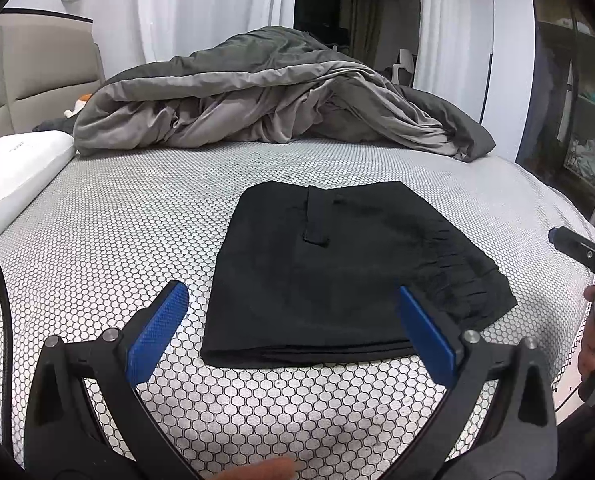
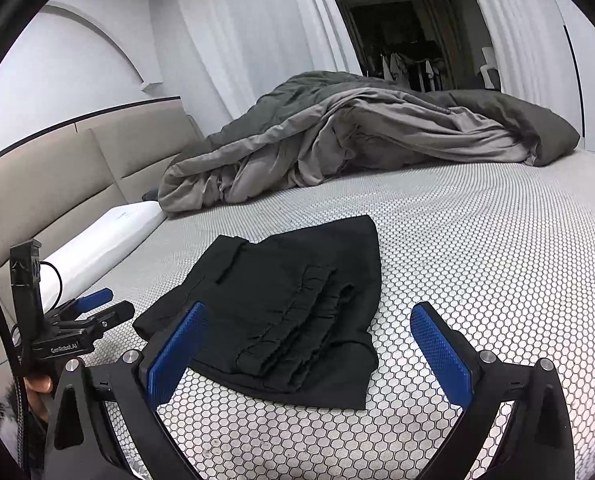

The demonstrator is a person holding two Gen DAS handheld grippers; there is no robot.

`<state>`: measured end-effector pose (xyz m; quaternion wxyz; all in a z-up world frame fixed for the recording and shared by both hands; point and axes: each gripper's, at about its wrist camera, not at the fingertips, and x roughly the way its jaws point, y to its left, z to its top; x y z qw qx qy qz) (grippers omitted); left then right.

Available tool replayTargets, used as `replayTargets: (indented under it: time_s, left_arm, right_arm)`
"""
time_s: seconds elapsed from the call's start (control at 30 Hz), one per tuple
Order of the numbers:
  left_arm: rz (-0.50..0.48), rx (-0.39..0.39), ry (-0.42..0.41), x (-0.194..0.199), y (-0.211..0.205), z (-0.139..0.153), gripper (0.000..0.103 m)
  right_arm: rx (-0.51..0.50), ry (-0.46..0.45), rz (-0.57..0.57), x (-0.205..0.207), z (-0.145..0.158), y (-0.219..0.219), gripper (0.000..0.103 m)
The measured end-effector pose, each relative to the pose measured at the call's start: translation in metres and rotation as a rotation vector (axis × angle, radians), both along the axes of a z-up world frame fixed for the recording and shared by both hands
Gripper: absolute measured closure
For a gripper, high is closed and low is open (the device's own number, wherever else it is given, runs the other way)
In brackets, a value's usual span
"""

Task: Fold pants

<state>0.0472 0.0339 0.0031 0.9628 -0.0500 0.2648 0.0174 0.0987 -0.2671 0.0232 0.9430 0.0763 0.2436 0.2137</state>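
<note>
The black pants (image 1: 337, 272) lie folded into a flat rectangle on the bed, with the gathered waistband at the right; they also show in the right wrist view (image 2: 281, 312). My left gripper (image 1: 293, 320) is open and empty, just in front of the near folded edge. My right gripper (image 2: 309, 340) is open and empty, just before the waistband end. The right gripper also shows at the right edge of the left wrist view (image 1: 577, 248). The left gripper also shows at the left of the right wrist view (image 2: 93, 308).
The bed has a white sheet with a black honeycomb print (image 1: 117, 240). A crumpled grey duvet (image 1: 265, 96) lies across the far side. A white pillow (image 1: 13, 172) and a beige headboard (image 2: 57, 184) are at the left. An open wardrobe (image 1: 577, 120) stands at the right.
</note>
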Motion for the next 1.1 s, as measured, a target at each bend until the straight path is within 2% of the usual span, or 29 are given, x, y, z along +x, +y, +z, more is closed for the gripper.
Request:
replayTargets:
  time_s: [1.1]
  left_arm:
    - [0.016,0.014,-0.013,0.003,0.013,-0.004,0.001]
  right_arm:
    - [-0.058,-0.024,0.029,-0.004,-0.006,0.020,0.000]
